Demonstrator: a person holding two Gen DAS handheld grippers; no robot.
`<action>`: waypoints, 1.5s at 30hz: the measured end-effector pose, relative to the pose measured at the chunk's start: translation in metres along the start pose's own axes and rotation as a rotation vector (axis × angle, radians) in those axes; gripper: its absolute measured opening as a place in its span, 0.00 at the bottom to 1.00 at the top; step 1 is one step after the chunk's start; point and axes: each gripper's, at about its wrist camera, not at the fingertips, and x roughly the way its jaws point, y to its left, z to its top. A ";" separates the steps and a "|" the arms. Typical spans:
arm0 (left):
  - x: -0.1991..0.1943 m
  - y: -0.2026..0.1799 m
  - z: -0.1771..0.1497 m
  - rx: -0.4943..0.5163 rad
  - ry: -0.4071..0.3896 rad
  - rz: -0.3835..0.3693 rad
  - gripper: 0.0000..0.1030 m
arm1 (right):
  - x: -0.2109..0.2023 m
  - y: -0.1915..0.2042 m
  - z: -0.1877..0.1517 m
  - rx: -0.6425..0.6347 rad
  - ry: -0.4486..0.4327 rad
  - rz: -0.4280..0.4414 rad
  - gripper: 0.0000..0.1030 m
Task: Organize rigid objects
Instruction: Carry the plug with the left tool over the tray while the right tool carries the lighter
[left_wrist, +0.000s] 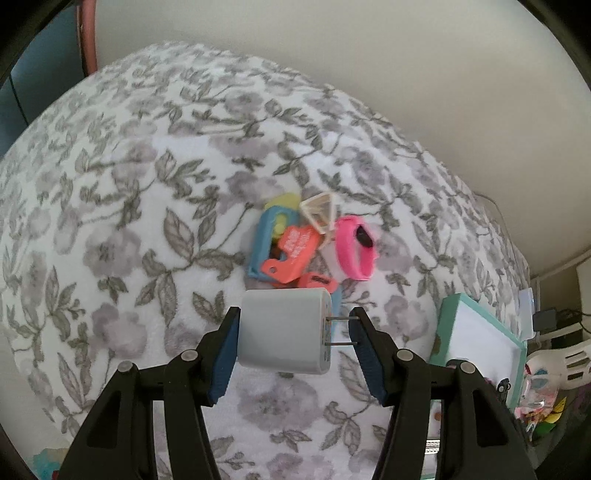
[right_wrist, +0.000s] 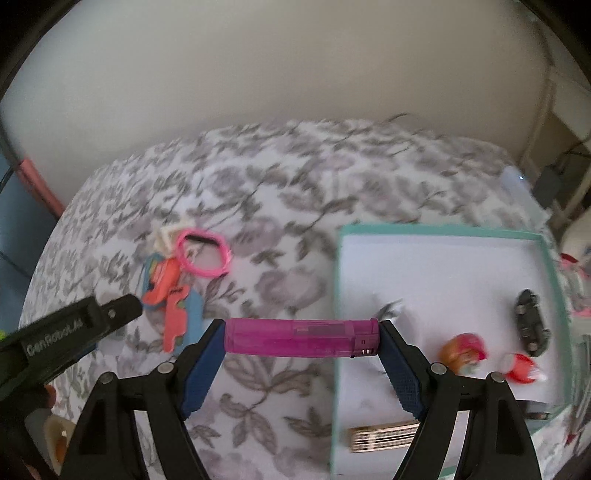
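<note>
My left gripper (left_wrist: 293, 330) is shut on a white wall charger (left_wrist: 284, 330), one pad on its body and the other on its two metal prongs, held above the floral bedspread. My right gripper (right_wrist: 301, 338) is shut on a magenta lighter (right_wrist: 301, 338), held end to end across the left rim of a teal-rimmed white tray (right_wrist: 552, 266). The tray holds a dark toy car (right_wrist: 532, 321), two small red-orange toys (right_wrist: 465, 350) and a gold comb-like piece (right_wrist: 384, 437). A pile of small things (left_wrist: 291, 247) with a pink band (left_wrist: 356, 249) lies ahead of the left gripper.
The floral bedspread (left_wrist: 147, 184) covers the whole surface. The left gripper's black body (right_wrist: 66, 332) enters the right wrist view at the left. The pile (right_wrist: 173, 291) and pink band (right_wrist: 203, 254) lie left of the tray. Clutter sits beyond the bed's right edge (left_wrist: 546, 391).
</note>
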 end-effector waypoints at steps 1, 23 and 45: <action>-0.003 -0.007 0.000 0.012 -0.005 0.003 0.59 | -0.002 -0.005 0.002 0.016 -0.005 -0.006 0.80; -0.001 -0.190 -0.048 0.355 0.000 -0.008 0.59 | -0.042 -0.166 0.013 0.337 -0.069 -0.272 0.80; 0.046 -0.217 -0.074 0.411 0.021 -0.050 0.59 | -0.004 -0.191 -0.007 0.342 0.079 -0.376 0.81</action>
